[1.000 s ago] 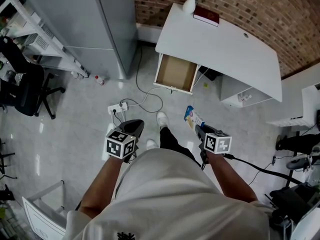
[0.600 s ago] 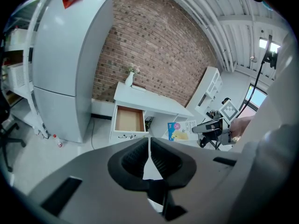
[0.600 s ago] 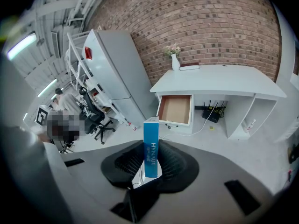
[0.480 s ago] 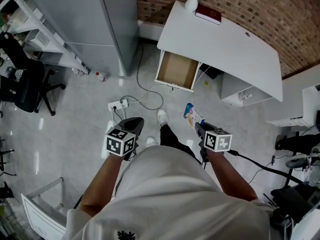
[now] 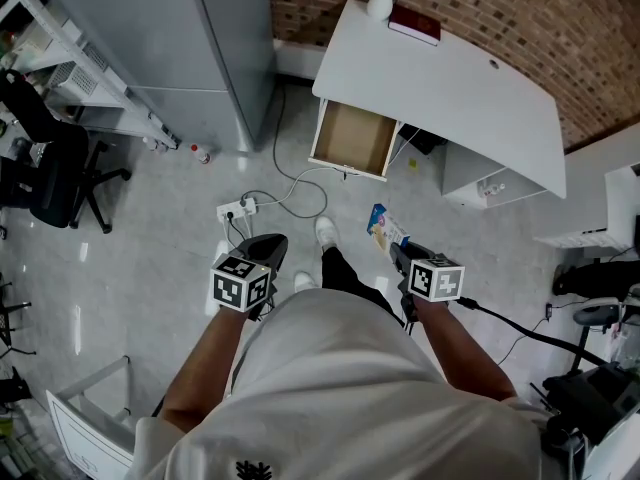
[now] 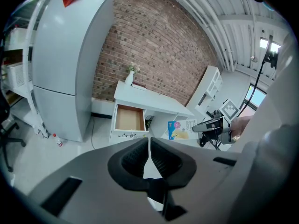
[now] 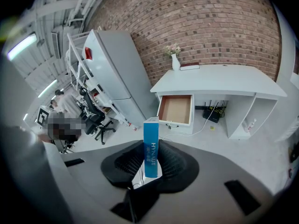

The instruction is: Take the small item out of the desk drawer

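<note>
The small item, a flat blue cardboard box with white lettering on its edge [image 7: 151, 146], is out of the drawer. It stands upright between the ribbed black pads of the right gripper [image 7: 150, 154], which clamp its two broad faces at a narrow opening. In the head view the box [image 5: 385, 234] shows right of centre, sticking out past the right gripper [image 5: 398, 256] over the pale floor, well apart from the desk.

The left gripper [image 6: 148, 143] has its jaws together with only a thin slit between them and nothing held. In the head view it [image 5: 267, 250] sits left of centre, level with the right one, just in front of the person's white shirt.

Further up the frame, the white drawer with a bare brown wooden bottom [image 5: 352, 140] hangs open from the white curved desk [image 5: 450, 88], and nothing can be seen inside it. A white vase of flowers [image 5: 380, 6] and a dark red book [image 5: 412, 28] sit on the desk's far edge against the brick wall. A white power strip [image 5: 236, 213] lies on the floor below the drawer.

Across the last second nothing has really changed: both grippers hold the same places and the box stays gripped the same way. I judge the removal itself done, with the drawer left open and the box not yet set down.
</note>
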Available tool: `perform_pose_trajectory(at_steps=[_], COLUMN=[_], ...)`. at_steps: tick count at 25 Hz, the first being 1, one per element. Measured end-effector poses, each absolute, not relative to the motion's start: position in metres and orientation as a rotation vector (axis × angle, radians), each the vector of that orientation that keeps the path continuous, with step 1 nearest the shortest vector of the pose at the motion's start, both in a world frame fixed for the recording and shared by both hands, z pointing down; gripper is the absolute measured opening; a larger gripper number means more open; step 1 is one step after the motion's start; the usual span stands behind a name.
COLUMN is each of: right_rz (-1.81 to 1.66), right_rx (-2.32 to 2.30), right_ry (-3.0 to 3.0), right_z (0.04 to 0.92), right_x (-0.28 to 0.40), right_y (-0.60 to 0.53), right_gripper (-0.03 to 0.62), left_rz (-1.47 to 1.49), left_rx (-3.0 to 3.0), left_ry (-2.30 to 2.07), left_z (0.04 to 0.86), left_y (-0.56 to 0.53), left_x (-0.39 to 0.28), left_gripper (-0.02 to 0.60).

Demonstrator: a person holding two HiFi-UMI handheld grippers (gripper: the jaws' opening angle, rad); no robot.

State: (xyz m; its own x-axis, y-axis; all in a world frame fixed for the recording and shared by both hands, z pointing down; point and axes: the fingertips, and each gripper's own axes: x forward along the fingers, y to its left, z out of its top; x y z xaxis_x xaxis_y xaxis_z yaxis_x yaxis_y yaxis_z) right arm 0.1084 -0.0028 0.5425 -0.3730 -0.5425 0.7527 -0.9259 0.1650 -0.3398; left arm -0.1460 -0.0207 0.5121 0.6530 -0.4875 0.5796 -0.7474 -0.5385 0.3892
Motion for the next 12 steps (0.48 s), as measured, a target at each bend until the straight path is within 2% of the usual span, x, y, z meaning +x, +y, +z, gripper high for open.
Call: perform_pose_trajectory(at_steps=[12], right_rz=[1.113], right_rx=[1.384], right_ry=[-1.975], right_z=[0.5463], right_x=[0.1088], right_y=[-0.0037], right_gripper=[0.111], left_rz=[0.552], left_rx=[2.239], left_ry=[-0.945], left_z=[0.5145], left_y=[-0.0231], left_x=[-0.1454], left_gripper=[0.032])
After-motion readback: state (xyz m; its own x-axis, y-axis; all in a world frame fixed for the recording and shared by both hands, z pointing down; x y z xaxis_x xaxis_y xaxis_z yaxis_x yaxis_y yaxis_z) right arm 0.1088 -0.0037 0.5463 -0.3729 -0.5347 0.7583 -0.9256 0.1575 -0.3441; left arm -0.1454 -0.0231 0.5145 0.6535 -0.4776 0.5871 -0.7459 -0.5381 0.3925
